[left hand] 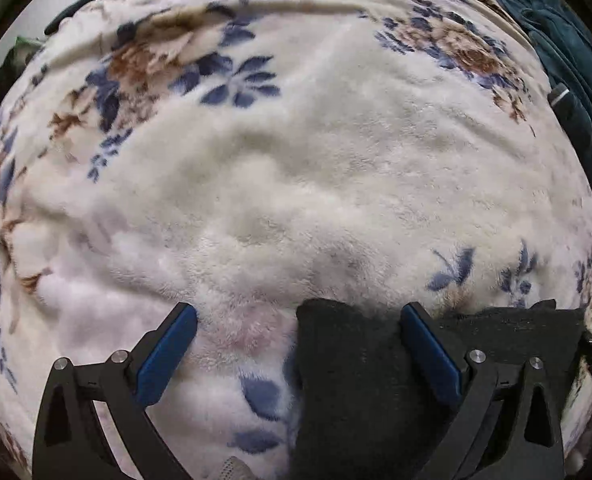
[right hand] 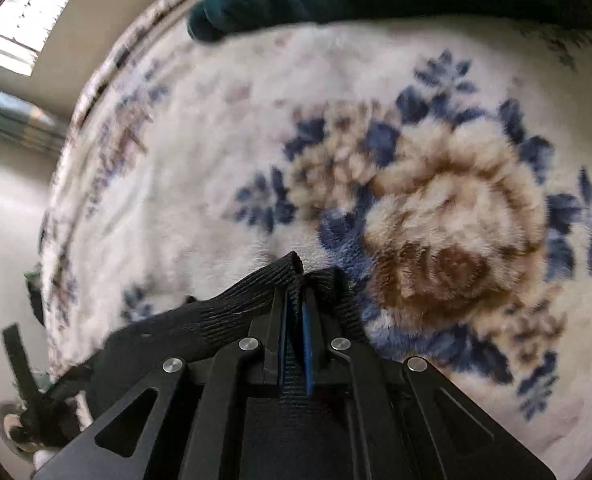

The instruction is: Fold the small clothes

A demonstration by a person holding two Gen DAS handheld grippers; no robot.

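Black ribbed knit sock [right hand: 231,304], soft and limp: your right gripper [right hand: 296,304] is pinching its cuff, left gripper [left hand: 298,324] spreading beside it on the floral fleece blanket [left hand: 296,160].

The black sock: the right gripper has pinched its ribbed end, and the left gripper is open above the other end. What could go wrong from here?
1. The right gripper holds only a narrow fold of the black sock at its cuff; a pull may slip it free.
2. The left gripper is open with one finger over the sock; closing here might also pinch the fluffy floral blanket.
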